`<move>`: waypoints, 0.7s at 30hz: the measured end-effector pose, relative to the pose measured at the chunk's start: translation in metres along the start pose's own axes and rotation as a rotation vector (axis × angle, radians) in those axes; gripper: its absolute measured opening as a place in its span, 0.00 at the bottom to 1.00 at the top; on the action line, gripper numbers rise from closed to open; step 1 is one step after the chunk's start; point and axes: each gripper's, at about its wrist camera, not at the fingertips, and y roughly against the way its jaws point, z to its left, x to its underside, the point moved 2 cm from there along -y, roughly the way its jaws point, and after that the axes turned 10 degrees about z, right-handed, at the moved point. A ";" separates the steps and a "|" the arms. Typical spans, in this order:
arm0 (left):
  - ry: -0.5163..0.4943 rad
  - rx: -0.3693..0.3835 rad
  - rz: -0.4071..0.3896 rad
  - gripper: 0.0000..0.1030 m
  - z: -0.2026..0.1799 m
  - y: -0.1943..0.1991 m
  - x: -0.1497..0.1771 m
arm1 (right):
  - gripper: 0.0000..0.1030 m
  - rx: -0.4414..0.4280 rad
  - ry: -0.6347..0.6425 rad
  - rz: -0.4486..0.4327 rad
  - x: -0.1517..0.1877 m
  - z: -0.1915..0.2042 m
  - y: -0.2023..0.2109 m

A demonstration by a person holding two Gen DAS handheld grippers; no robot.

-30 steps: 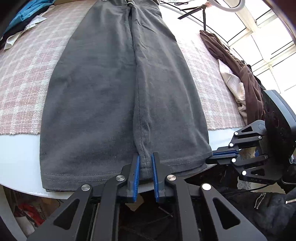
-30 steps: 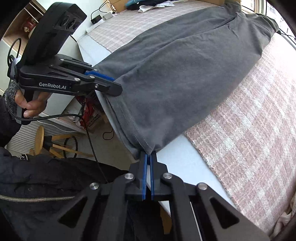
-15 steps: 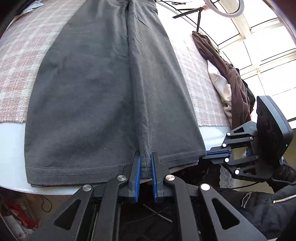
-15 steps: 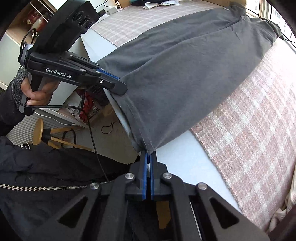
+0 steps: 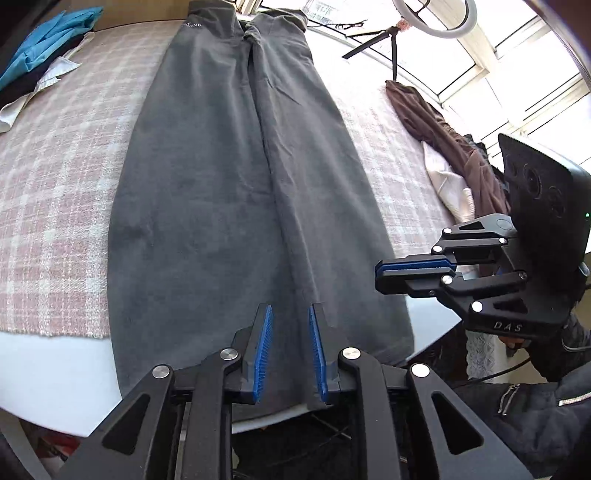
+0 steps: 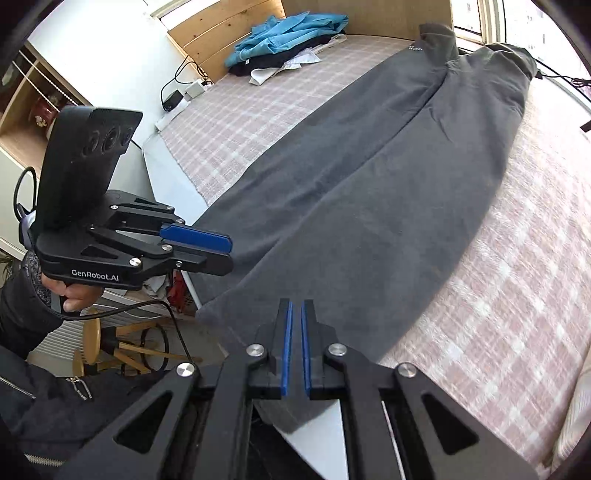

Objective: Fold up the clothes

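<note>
A pink plaid blanket covers the bed, with grey trousers flat along it, hems at the near edge. Left gripper is spread over the hems. Right gripper is slightly parted, holding nothing.

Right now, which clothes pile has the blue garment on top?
The far-corner pile by the wooden headboard: bright blue top over dark and white pieces. The other heap, on the window side, is brown over white.

Black two-finger grippers carry blue ribbed pads and silver screws. One body reads "GenRobot.AI", the other "DAS". Black zipped sleeves cover the arms.
</note>
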 end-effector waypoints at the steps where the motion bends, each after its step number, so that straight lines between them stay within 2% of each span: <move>1: 0.005 -0.018 0.020 0.18 0.004 -0.007 0.001 | 0.05 0.016 0.004 0.008 -0.001 0.003 -0.009; 3: 0.000 -0.011 0.056 0.18 0.010 -0.011 0.008 | 0.05 0.046 0.013 0.024 -0.004 0.009 -0.027; 6: -0.020 -0.046 0.070 0.19 0.019 0.011 0.027 | 0.05 0.030 0.017 0.086 0.009 0.023 -0.043; 8: -0.017 -0.089 0.042 0.25 0.034 0.034 0.038 | 0.05 0.034 -0.118 0.040 0.025 0.015 -0.032; 9: 0.008 -0.088 0.032 0.31 0.046 0.040 0.039 | 0.06 0.036 -0.185 0.017 0.032 0.010 -0.027; 11: 0.057 -0.087 0.012 0.35 0.069 0.052 0.041 | 0.22 0.040 -0.320 -0.030 0.048 0.001 -0.015; 12: 0.082 -0.086 0.003 0.35 0.081 0.058 0.042 | 0.42 0.042 -0.388 -0.053 0.056 -0.003 -0.010; 13: 0.099 -0.069 0.011 0.35 0.089 0.055 0.042 | 0.49 0.044 -0.455 -0.076 0.063 -0.007 -0.004; 16: 0.062 -0.011 0.076 0.35 0.095 0.039 0.038 | 0.49 0.050 -0.654 -0.146 0.087 -0.020 0.013; 21: -0.009 -0.012 0.136 0.35 0.088 0.023 0.039 | 0.49 0.172 -0.695 -0.160 0.086 -0.001 0.000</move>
